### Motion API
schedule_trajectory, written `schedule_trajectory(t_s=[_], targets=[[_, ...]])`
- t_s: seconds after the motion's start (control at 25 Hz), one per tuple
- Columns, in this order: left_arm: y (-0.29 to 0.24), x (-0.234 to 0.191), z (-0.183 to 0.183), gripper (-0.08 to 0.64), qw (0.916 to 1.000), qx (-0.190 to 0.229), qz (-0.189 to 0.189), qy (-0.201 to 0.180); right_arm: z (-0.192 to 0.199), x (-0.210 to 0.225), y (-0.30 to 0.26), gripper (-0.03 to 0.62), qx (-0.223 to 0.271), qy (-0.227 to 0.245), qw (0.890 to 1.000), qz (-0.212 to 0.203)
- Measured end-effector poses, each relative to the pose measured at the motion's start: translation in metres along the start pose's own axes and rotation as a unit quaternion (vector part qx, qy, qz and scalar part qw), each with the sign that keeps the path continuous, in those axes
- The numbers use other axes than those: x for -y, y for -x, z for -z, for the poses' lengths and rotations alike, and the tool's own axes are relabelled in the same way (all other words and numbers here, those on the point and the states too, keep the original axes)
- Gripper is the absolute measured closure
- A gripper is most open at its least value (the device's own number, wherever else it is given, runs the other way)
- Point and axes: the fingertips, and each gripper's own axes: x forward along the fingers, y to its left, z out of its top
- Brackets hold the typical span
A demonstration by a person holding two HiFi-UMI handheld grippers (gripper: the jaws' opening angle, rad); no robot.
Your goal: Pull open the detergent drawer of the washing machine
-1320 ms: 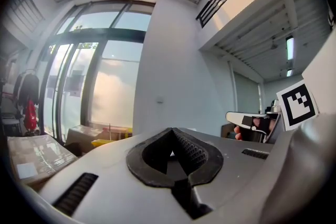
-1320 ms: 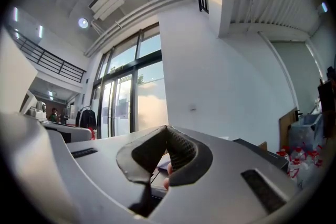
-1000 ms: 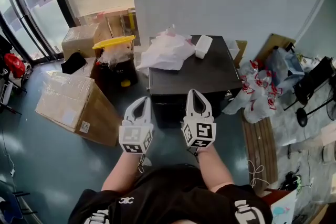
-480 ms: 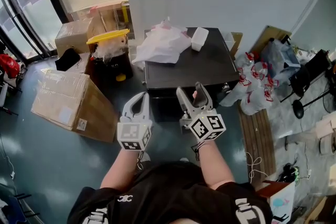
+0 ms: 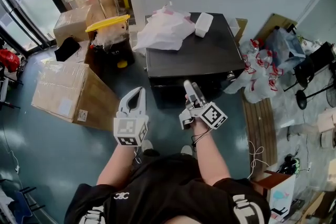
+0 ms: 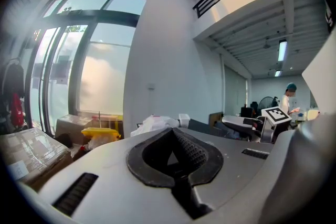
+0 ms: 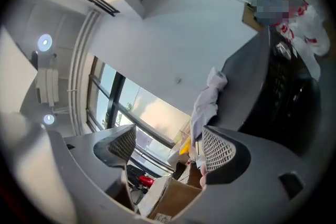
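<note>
Bare floor (image 5: 164,122) fronts the washing machine (image 5: 194,55); left hand-held gripper (image 5: 138,91) closed, empty; right hand-held gripper (image 5: 189,87), jaws just opening, empty.

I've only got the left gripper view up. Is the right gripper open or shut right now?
Observer: Open. In the right gripper view the right gripper has its jaws wide apart with nothing between them; they have just been opening.
Operator: Okay, where is it relative to the washing machine?
Observer: The head view shows it in front of the washing machine, pointing at the dark front panel and apparently still clear of it.
Operator: Is it held upright?
Observer: No. In the head view it is rolled onto its side, with its marker cube tilted.
</note>
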Motion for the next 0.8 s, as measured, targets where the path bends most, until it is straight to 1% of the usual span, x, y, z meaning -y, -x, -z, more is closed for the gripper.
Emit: schedule_trajectory(t_s=[0.12, 0.2, 0.24, 0.32, 0.36, 0.48, 0.6, 0.8], targets=[[0.002, -0.008, 0.012, 0.563, 0.9998, -0.018, -0.002, -0.002, 0.026, 0.015, -0.004, 0.221, -0.012, -0.052, 0.999, -0.007], [0.003, -0.015, 0.021, 0.563, 0.9996, -0.029, -0.005, -0.001, 0.042, 0.030, -0.003, 0.221, -0.024, -0.064, 0.998, 0.010], [0.004, -0.018, 0.025, 0.563, 0.9994, -0.034, -0.006, 0.000, 0.049, 0.034, -0.005, 0.221, -0.025, -0.079, 0.997, 0.009], [0.006, -0.026, 0.032, 0.563, 0.9990, -0.044, -0.009, 0.001, 0.063, 0.033, -0.013, 0.221, -0.019, -0.124, 0.992, -0.019], [0.007, -0.028, 0.036, 0.563, 0.9988, -0.047, -0.010, 0.001, 0.070, 0.036, -0.016, 0.221, -0.019, -0.136, 0.990, -0.023], [0.008, -0.034, 0.050, 0.563, 0.9983, -0.058, -0.008, -0.001, 0.090, 0.052, -0.023, 0.222, -0.024, -0.158, 0.987, -0.015], [0.007, -0.041, 0.067, 0.563, 0.9976, -0.069, 0.000, -0.003, 0.104, 0.068, -0.030, 0.222, -0.025, -0.162, 0.987, -0.007], [0.004, -0.050, 0.094, 0.563, 0.9960, -0.087, 0.017, -0.003, 0.129, 0.095, -0.043, 0.224, -0.027, -0.179, 0.983, -0.010]])
